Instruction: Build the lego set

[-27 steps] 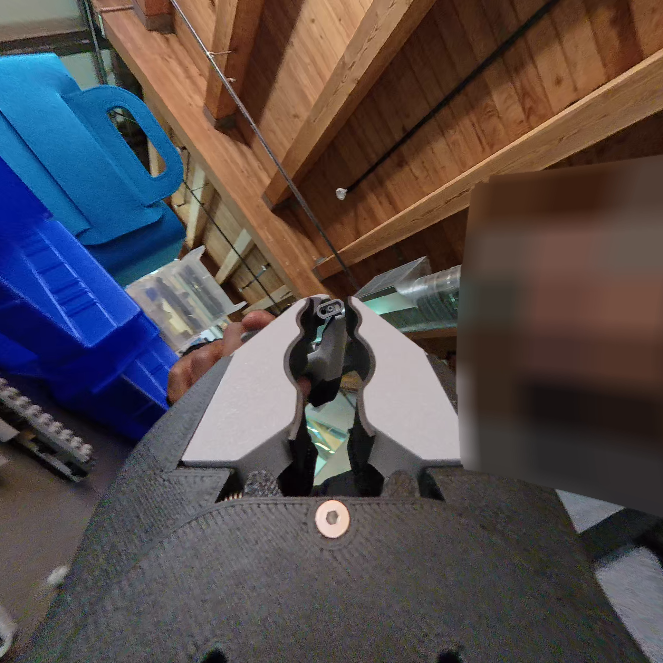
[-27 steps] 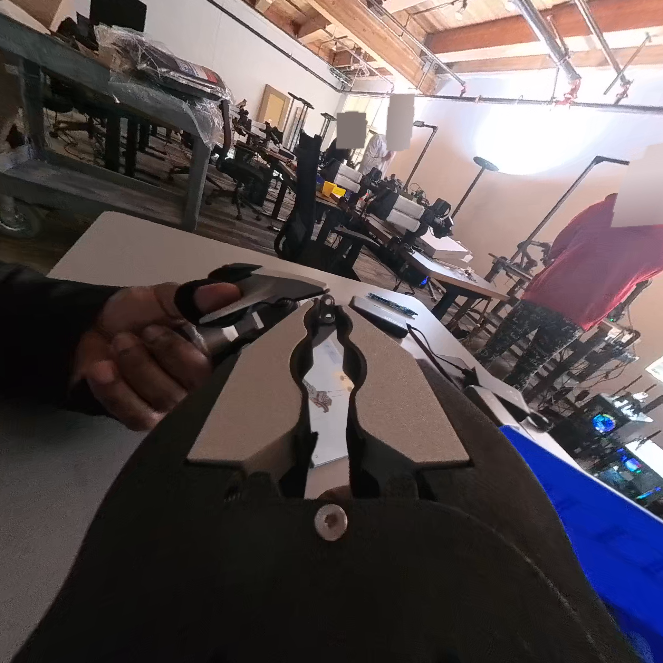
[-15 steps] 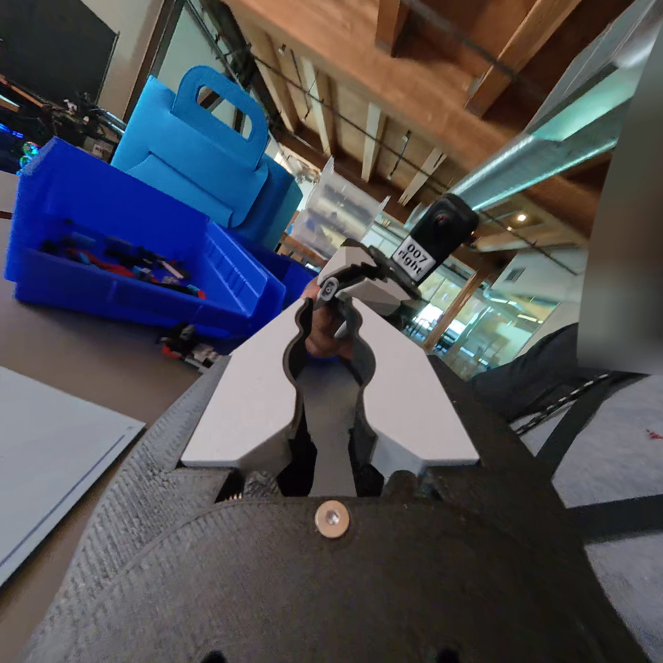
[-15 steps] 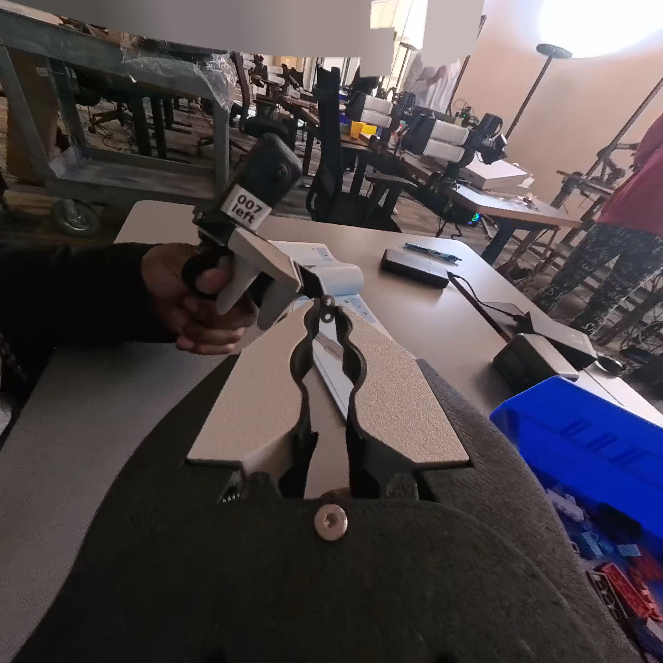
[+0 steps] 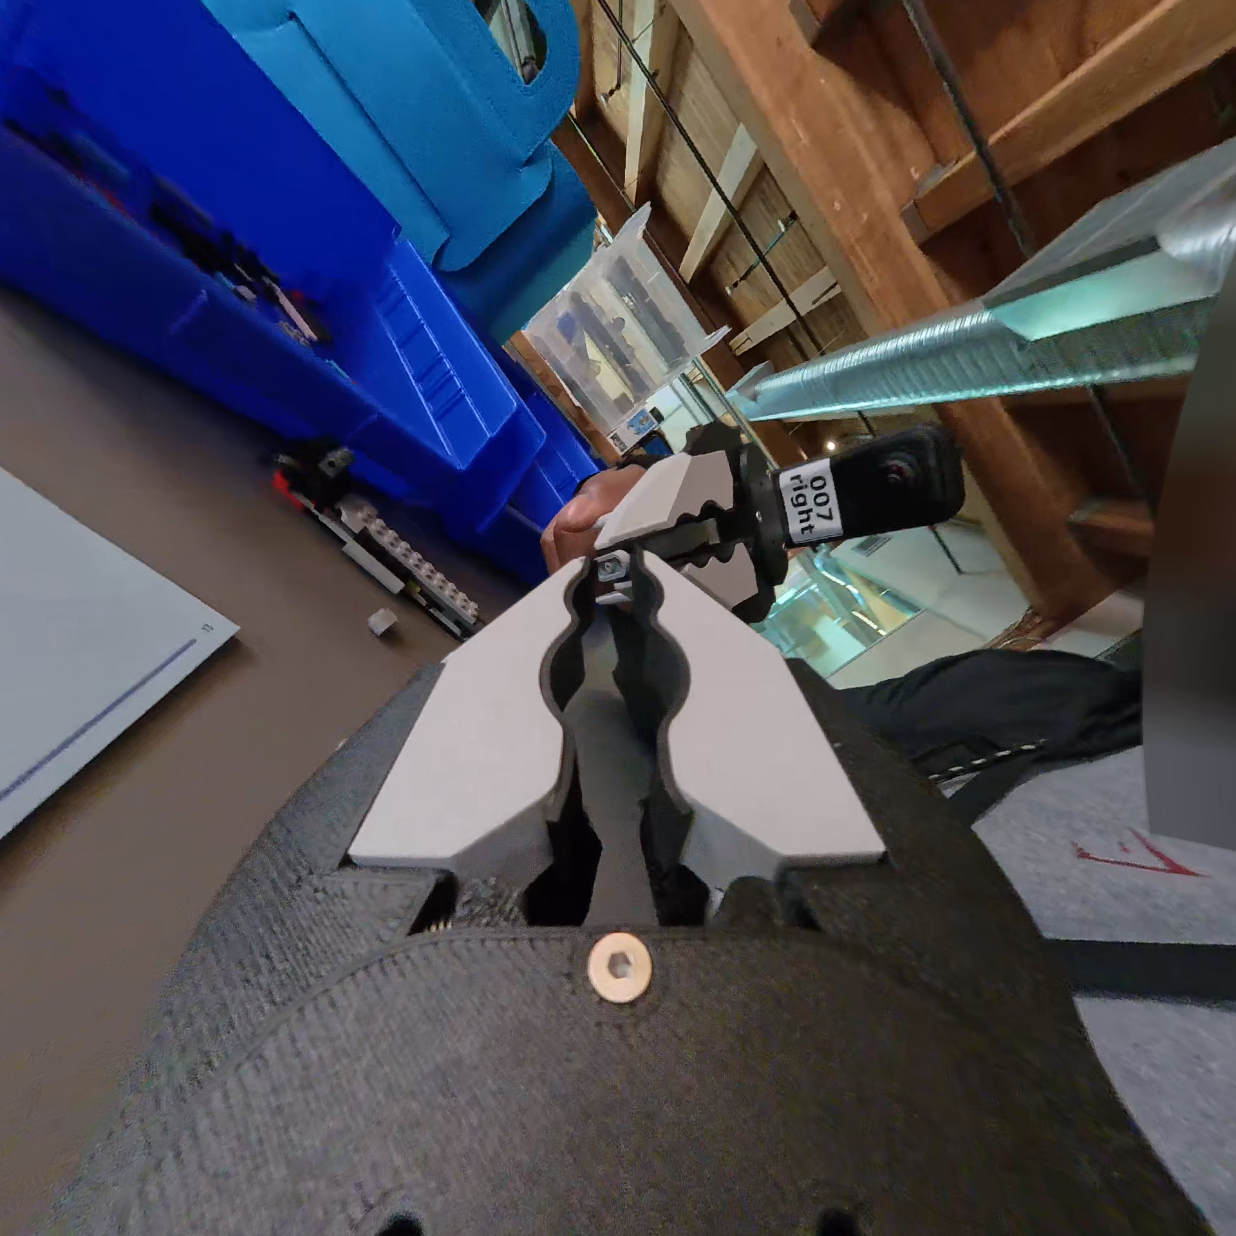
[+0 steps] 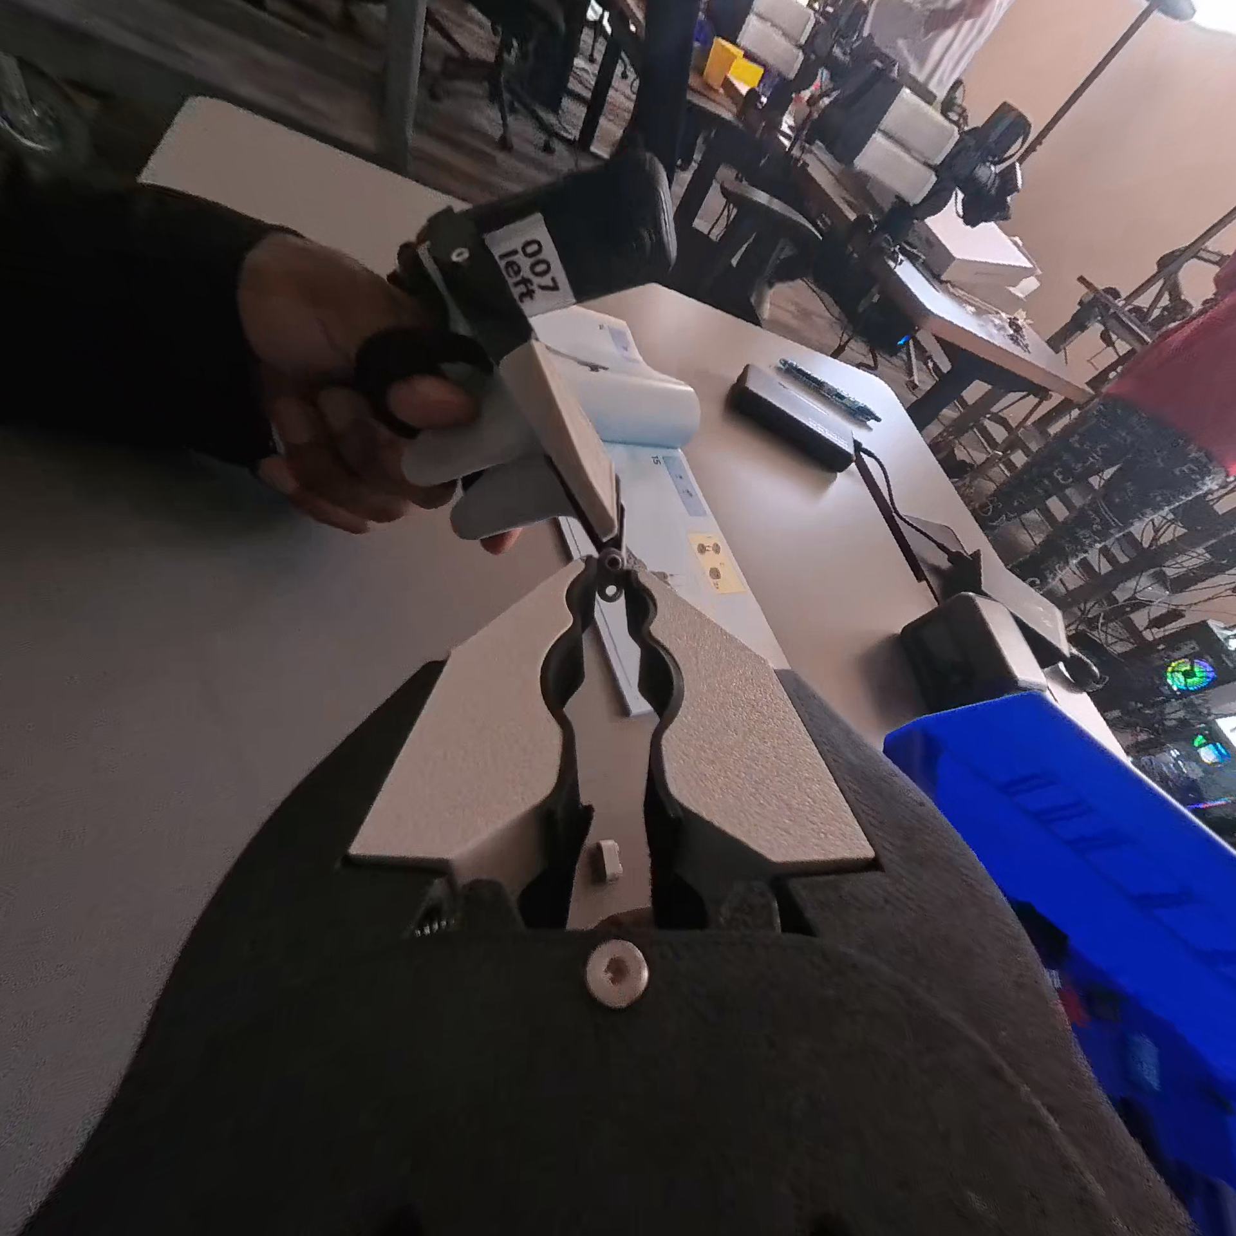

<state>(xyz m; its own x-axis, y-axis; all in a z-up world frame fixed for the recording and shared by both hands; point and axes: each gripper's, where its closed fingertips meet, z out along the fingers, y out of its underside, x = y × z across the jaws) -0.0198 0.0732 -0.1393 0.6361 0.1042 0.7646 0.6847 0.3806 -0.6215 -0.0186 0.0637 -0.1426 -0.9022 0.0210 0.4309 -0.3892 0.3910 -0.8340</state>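
Observation:
My left gripper (image 5: 612,576) is shut on a small light grey lego piece (image 5: 610,570) with a hole, held above the table. My right gripper (image 6: 610,576) is shut on a small dark grey lego piece (image 6: 610,580) with round holes. The two grippers meet tip to tip: the right gripper (image 5: 659,518) shows just beyond my left tips, and the left gripper (image 6: 575,495) just beyond my right tips. A partly built lego assembly (image 5: 408,562) lies on the table by the blue bins. A loose grey brick (image 5: 382,622) lies near it and also shows in the right wrist view (image 6: 605,863).
Blue bins (image 5: 221,254) with loose bricks stand at the left, another blue bin (image 6: 1070,856) at the right. An open instruction booklet (image 6: 669,495) lies under the grippers. A black box (image 6: 789,408) and a cabled device (image 6: 970,642) sit farther back. My two grippers' fingertips are within a few centimetres of each other. From either gripper's tips it is about 30 cm to the cabled device (image 6: 970,642).
Both grippers have tilted down from the ceiling and room toward the table and have come together tip to tip. Each still holds its small piece.

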